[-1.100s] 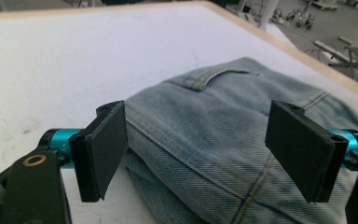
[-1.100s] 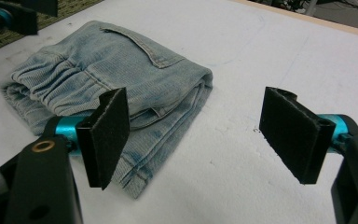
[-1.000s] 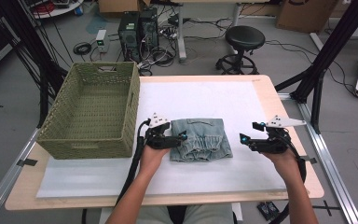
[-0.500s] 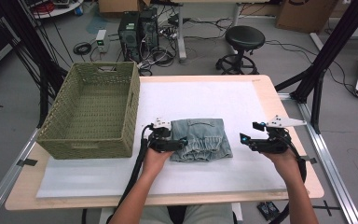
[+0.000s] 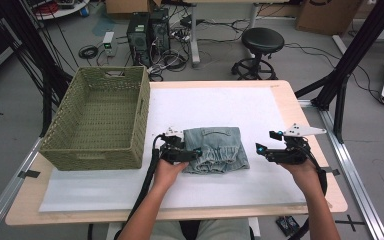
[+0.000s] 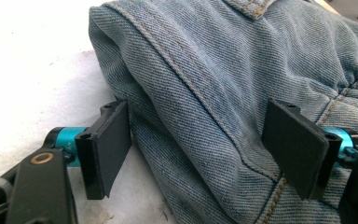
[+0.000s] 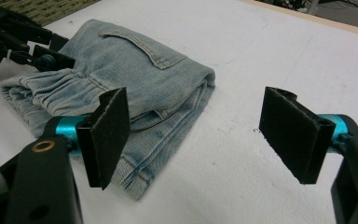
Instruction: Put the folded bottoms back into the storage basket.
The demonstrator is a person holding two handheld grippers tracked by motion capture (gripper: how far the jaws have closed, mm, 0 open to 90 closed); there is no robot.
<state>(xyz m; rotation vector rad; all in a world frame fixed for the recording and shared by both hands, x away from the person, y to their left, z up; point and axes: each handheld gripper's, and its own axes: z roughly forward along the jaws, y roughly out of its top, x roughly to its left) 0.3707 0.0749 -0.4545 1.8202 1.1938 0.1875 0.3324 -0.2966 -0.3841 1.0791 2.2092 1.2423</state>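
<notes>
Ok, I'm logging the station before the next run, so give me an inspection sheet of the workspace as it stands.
Surface: wooden table covered by a white sheet, which looks clean and flat.
Job's things: folded denim shorts lie near the front middle; a woven basket sits on the left with nothing seen inside.
Clutter: nothing seen on the table.
Grippers: left gripper is open, its jaws straddling the near-left edge of the shorts; right gripper is open, off to the right of the shorts with nothing between its jaws.
Cables: a black cable trails from the left gripper along the forearm.
Surroundings: computer towers, a stool and loose floor wiring behind the table.
</notes>
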